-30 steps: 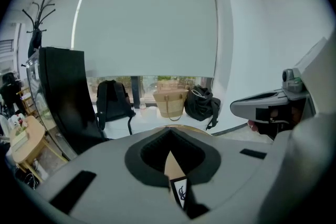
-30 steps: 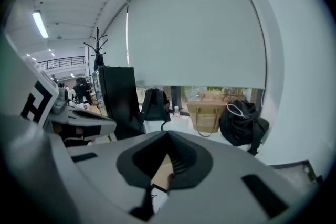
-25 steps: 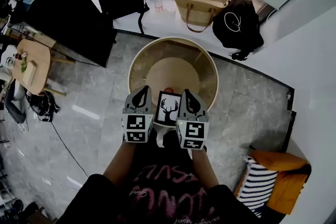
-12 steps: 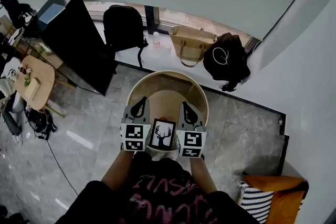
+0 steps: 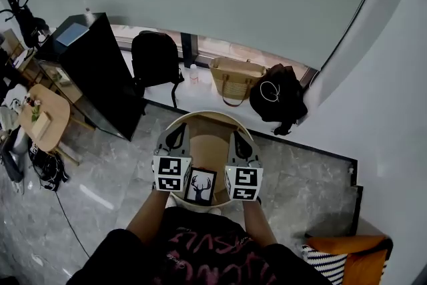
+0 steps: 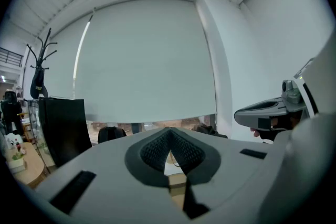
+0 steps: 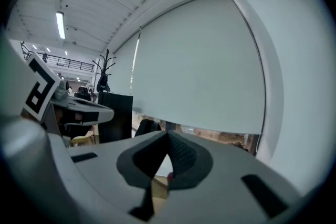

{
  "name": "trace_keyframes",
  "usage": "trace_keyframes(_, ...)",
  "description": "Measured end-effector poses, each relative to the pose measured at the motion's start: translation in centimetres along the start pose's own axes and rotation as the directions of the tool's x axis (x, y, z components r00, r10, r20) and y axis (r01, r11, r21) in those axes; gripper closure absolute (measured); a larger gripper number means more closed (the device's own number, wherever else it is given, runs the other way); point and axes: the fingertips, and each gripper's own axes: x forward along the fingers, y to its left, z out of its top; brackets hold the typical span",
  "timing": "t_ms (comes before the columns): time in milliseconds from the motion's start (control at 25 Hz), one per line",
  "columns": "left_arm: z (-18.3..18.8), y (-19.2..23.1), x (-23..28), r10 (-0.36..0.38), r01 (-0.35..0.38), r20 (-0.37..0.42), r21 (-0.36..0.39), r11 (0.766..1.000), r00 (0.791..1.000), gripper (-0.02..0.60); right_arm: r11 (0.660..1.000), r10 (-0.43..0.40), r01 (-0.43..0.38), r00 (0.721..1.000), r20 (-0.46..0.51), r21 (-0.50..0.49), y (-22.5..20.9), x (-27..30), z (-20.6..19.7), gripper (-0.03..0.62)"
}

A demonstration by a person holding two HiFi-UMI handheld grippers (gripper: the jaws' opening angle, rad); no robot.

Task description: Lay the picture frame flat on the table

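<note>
The picture frame (image 5: 201, 186) is black with a white picture of a black deer. It shows face up at the near edge of the round wooden table (image 5: 208, 138); whether it lies flat or leans back I cannot tell. My left gripper (image 5: 177, 133) and right gripper (image 5: 236, 139) hover either side of it, above the table, both shut and holding nothing. The frame appears between their marker cubes. In the left gripper view the left gripper (image 6: 169, 149) points level at the white blind, its jaws together. The right gripper (image 7: 168, 152) looks the same way, and neither of these views shows the frame.
Behind the table a black backpack (image 5: 155, 57), a wicker bag (image 5: 235, 79) and a black bag (image 5: 277, 100) sit along the window ledge. A black cabinet (image 5: 93, 73) stands at the left, with a small round side table (image 5: 40, 118) beyond it. An orange cushion (image 5: 350, 257) lies at the lower right.
The head view has tilted up toward the wall. The frame now shows lower, between the marker cubes rather than between the fingers. Both grippers stay shut.
</note>
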Motion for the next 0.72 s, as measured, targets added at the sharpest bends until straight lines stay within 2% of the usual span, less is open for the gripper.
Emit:
trace_keyframes(320, 1.9, -1.2, -0.2, -0.005, 0.006, 0.045, -0.005, 1.000, 0.999, 0.572, 1.000, -0.020, 0.020, 0.999, 0.035, 0.002, -1.4, -0.9, 1.2, 0.574)
trace_keyframes(720, 2.2, -0.5, -0.1, 0.015, -0.014, 0.065, -0.017, 1.000, 0.998, 0.572, 1.000, -0.029, 0.029, 0.999, 0.034, -0.006, -1.9, -0.6, 0.9, 0.574)
